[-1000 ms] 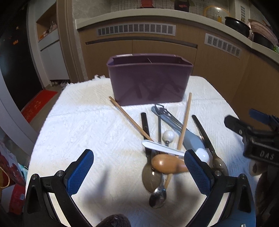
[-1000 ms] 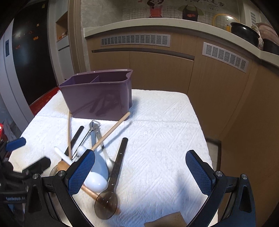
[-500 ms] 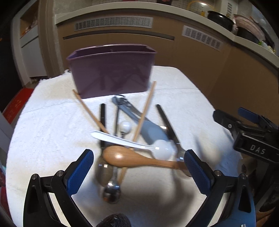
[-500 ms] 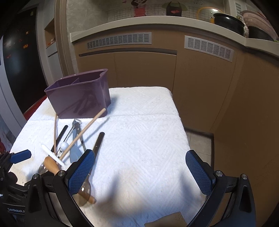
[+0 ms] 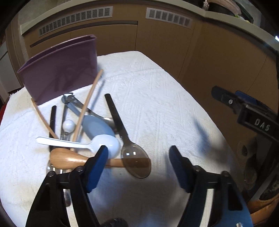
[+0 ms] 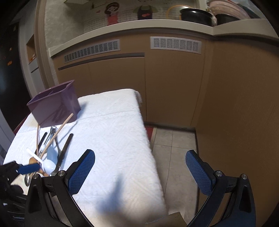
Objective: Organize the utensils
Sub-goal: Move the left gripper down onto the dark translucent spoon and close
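A purple bin [image 5: 57, 76] stands at the far left of the white-clothed table [image 5: 157, 104]. In front of it lies a heap of utensils: a wooden spoon [image 5: 69, 158], a white plastic spoon [image 5: 104, 143], a brown see-through spoon [image 5: 136, 160], chopsticks [image 5: 87, 104] and metal pieces. My left gripper [image 5: 137, 162] hangs low over the heap, its jaws closing. The brown spoon's bowl lies between them, untouched. My right gripper [image 6: 140, 172] is open and holds nothing, over the table's right edge. The bin [image 6: 54, 104] and the heap [image 6: 50, 148] are far to its left.
Brown cabinet fronts [image 6: 122, 87] close in behind and to the right of the table. Tiled floor [image 6: 174, 148] shows past the table's right edge. The right gripper's black body [image 5: 244, 108] is at the right in the left wrist view. Pots stand on the counter [image 6: 195, 14].
My left gripper has moved right across the heap, rolled, and its jaws have narrowed. My right gripper has swung right, from above the cloth to the table's edge.
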### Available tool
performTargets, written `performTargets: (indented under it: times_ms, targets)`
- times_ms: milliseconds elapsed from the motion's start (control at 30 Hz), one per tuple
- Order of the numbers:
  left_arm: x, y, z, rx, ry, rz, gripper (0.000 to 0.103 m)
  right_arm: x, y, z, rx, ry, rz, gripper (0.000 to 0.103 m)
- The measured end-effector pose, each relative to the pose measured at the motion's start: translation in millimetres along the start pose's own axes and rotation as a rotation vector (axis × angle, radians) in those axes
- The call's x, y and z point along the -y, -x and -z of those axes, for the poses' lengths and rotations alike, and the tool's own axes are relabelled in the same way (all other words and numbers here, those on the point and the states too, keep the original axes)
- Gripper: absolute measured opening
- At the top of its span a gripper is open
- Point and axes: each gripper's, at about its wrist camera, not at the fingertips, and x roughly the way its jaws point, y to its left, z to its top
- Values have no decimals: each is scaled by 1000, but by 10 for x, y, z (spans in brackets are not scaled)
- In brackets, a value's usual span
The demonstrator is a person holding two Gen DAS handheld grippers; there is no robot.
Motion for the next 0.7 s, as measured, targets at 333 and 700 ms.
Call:
performTargets:
  times_ms: [333, 700]
  targets:
    - [-30, -221, -9, -69, 63, -83, 55, 82, -68, 32, -48, -39, -73, 103]
    - [-410, 278, 196, 10, 106, -42, 30, -352, -121, 46, -104, 42, -154, 103]
